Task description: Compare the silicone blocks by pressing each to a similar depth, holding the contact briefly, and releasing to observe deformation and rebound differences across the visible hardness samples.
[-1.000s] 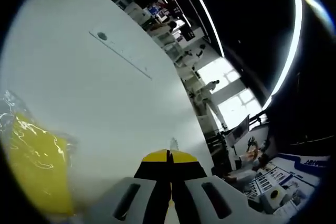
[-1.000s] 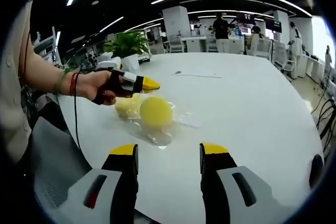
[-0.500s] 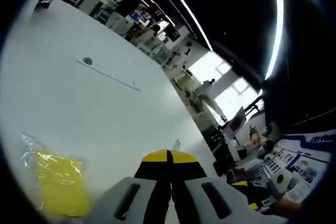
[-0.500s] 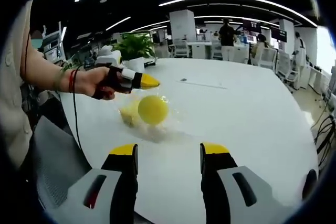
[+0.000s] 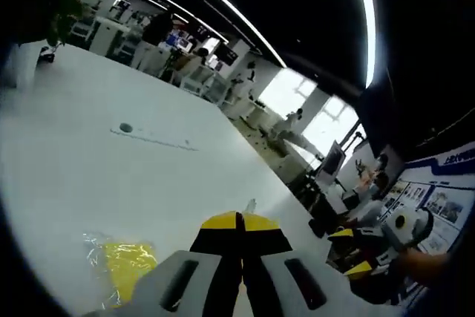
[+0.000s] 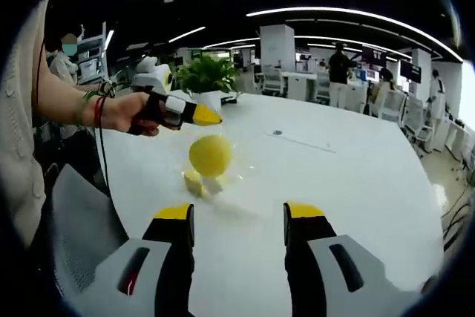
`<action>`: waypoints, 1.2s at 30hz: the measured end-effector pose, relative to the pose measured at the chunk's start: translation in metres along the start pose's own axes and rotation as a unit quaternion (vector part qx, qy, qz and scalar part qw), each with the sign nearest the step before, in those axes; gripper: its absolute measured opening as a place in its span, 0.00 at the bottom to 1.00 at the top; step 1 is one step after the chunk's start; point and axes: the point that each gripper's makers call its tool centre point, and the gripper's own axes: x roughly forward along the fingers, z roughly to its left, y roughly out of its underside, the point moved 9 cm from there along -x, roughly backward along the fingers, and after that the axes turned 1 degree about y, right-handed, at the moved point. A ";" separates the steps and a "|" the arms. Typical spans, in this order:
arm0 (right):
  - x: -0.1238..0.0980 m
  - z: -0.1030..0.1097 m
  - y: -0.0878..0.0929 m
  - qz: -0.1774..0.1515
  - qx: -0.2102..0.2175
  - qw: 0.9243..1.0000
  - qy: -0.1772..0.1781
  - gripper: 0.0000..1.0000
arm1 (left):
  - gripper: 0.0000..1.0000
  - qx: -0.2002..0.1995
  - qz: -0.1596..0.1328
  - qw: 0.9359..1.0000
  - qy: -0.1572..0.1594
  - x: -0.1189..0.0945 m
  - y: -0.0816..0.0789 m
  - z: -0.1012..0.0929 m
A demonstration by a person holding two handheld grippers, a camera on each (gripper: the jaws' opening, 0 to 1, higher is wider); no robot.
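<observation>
A round yellow silicone block [image 6: 210,155] and a smaller pale yellow block [image 6: 194,181] lie in clear plastic wrap on the white table [image 6: 341,183]. A hand holds my left gripper [image 6: 210,116] just above and left of the round block, jaws shut, nothing between them. In the left gripper view those jaws [image 5: 239,222] meet tip to tip, with a yellow wrapped block [image 5: 125,266] low on the left. My right gripper [image 6: 239,213] stands open, short of the blocks, and is also seen as the right gripper [image 5: 350,252] at the right.
A potted plant [image 6: 208,76] stands at the table's far left edge. A grey chair [image 6: 82,220] sits by the near left edge. A thin strip with a dark spot [image 5: 152,137] lies farther out on the table. People and desks fill the room beyond.
The left gripper view has swung up and back, so the yellow block looks smaller and lower. The left gripper stays shut above the blocks. The right gripper stays open.
</observation>
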 end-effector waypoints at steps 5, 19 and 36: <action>0.010 0.007 -0.011 -0.005 -0.021 1.000 -0.020 0.46 | 0.00 0.035 0.001 0.999 0.012 -0.017 -0.016 -0.007; 0.016 0.010 -0.031 -0.020 -0.058 0.997 -0.042 0.50 | 0.00 0.079 -0.008 0.996 0.035 -0.040 -0.043 -0.030; 0.017 -0.010 -0.056 -0.011 -0.088 0.991 -0.101 0.57 | 0.00 0.090 0.000 0.995 0.050 -0.033 -0.046 -0.043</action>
